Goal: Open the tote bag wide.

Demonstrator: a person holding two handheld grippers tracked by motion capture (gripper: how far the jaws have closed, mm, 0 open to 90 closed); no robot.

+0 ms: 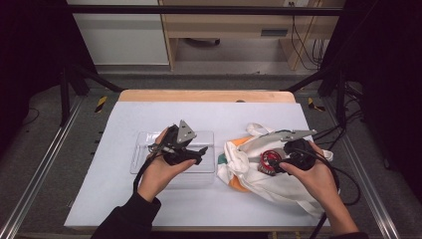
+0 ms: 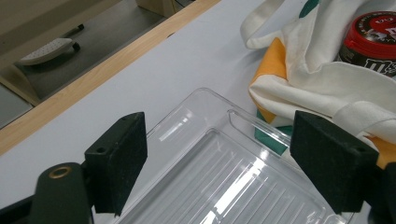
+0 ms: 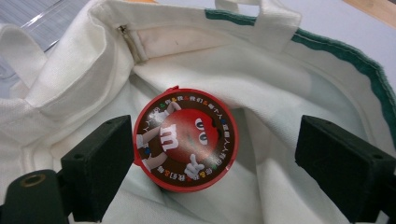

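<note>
- Right gripper point(image 3: 212, 163) hangs wide open over the red-lidded candy tub point(image 3: 186, 139) sitting inside the canvas tote bag point(image 3: 299, 70), nothing gripped. Looks like the grab step; next, close on the lid.
- Left gripper point(image 2: 217, 161) gapes empty over the clear plastic tray point(image 2: 233, 182).

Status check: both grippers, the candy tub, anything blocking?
Left gripper open over the clear tray. Right gripper open around the candy tub, not gripping. Tub sits in the cloth bag; folds crowd it.
</note>
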